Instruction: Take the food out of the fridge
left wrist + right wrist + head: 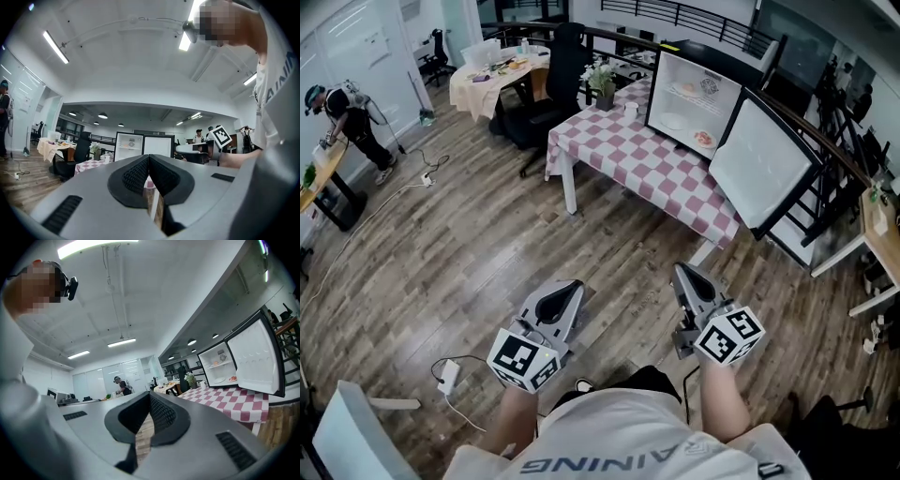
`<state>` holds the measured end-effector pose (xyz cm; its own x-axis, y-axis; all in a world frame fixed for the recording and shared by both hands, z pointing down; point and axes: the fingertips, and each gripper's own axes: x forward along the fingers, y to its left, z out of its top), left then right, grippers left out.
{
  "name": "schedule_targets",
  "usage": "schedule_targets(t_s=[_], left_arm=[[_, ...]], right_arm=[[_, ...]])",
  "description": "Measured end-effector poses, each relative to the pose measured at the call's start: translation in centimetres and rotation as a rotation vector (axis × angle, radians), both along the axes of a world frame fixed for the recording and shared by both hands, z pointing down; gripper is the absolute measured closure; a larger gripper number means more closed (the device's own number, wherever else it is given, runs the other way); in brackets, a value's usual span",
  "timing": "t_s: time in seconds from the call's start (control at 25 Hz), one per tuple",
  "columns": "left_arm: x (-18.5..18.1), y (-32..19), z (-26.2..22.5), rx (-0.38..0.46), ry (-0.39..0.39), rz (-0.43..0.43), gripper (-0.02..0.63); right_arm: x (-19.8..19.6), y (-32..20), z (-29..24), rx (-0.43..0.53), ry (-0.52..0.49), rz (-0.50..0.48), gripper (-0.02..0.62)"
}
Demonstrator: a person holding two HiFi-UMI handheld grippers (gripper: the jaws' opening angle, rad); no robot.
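Note:
A small white fridge (692, 97) stands on a table with a red-and-white check cloth (649, 161); its door (761, 171) hangs open to the right. Plates of food (703, 138) sit on its shelves. In the right gripper view the fridge (216, 366) shows a plate with red food (233, 378) on the bottom shelf. The left gripper view has the fridge (129, 146) far ahead. My left gripper (572, 286) and right gripper (680, 270) are held level over the wood floor, well short of the table. Both are shut and empty, jaws touching.
A flower pot (603, 84) stands on the table's far end, with a black office chair (546, 94) behind it. A round table (500, 75) is at the back. A person (352, 117) works at far left. A power strip and cable (450, 375) lie on the floor.

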<state>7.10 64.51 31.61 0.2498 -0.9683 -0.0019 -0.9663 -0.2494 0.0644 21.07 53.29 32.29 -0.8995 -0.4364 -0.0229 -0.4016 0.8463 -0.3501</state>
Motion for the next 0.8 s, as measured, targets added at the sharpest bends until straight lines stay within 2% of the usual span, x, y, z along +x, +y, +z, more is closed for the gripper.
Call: schedule_targets(t_s=[0.2, 0.48, 0.8], left_arm=[[-1.4, 0.3, 0.3, 0.0, 0.023, 0.001, 0.597], [-3.3, -1.4, 0.9, -0.014, 0.015, -0.021, 0.597], [-5.7, -8.2, 0.6, -0.026, 0.001, -0.051, 0.597]], right_arm=[[-1.2, 0.5, 0.8, -0.034, 0.021, -0.002, 0.575], [-4.1, -1.8, 1.4, -0.055, 0.005, -0.039, 0.575], [-6.4, -8.5, 1.4, -0.043, -0.007, -0.066, 0.575]])
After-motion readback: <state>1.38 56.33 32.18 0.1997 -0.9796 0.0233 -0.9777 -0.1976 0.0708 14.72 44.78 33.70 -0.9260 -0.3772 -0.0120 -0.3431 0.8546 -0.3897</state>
